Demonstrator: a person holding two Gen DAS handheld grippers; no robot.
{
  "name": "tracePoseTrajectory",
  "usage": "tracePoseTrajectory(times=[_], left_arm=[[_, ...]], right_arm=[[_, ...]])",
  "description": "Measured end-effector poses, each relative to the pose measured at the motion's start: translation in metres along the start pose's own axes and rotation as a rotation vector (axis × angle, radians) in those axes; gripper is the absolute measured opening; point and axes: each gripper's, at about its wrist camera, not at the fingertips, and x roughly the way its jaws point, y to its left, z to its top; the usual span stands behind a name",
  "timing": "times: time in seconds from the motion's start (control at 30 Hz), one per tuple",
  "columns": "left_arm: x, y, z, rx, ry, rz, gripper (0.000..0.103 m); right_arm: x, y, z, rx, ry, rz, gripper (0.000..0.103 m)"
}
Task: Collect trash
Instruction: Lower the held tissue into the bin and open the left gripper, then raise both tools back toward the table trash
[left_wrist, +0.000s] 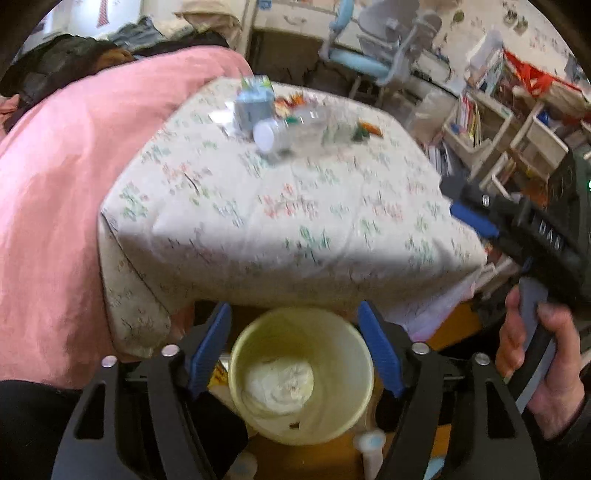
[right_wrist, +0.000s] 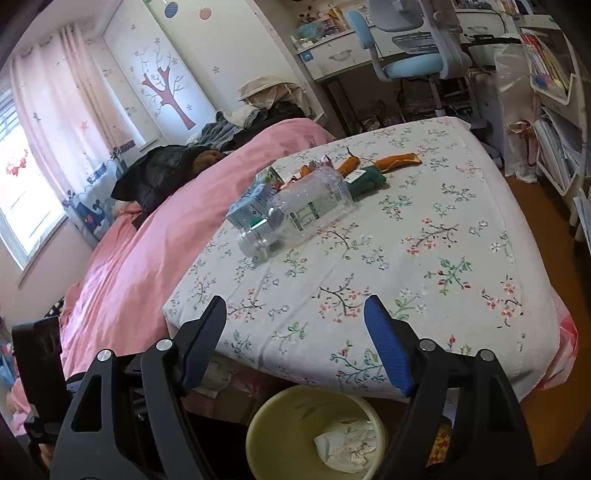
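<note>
The bed (right_wrist: 424, 236) is carrying the remaining trash. The yellow bin (left_wrist: 299, 373) is sitting straight beneath the left gripper (left_wrist: 295, 350), whose jaws are spreading wide and empty over the crumpled tissue (left_wrist: 280, 384). Next, I judge, reaching toward twelve o'clock for the clear bottle (left_wrist: 295, 133) is best done low and level. The right gripper (right_wrist: 295, 343) is hanging spread and empty, the bottle at eleven o'clock.

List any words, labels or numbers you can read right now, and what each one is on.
"DAS": raised letters on the black body of the right gripper, seen from the left wrist view; further letters run out of view.
Clear plastic bottle: printed label, too small to read.
Blue and white carton: print too blurred to read.
Books on the shelf: spines too small to read.
</note>
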Motion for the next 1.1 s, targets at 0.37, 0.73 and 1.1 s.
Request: tracePoseTrajectory(times=[0.37, 0.73, 1.1], left_arm=[[-0.015, 0.01, 0.006, -0.067, -0.108, 0.029, 0.074], [-0.016, 0.017, 0.006, -0.095, -0.127, 0.044, 0.079], [-0.021, 0.014, 0.005, -0.091, -0.141, 0.049, 0.084]], right_arm=[[-0.001, 0.009, 0.003, -0.024, -0.012, 0.008, 0.074], [-0.002, 0.005, 0.004, -0.006, -0.014, 0.001, 0.074], [-0.003, 0.006, 0.004, -0.003, -0.011, 0.0, 0.074]])
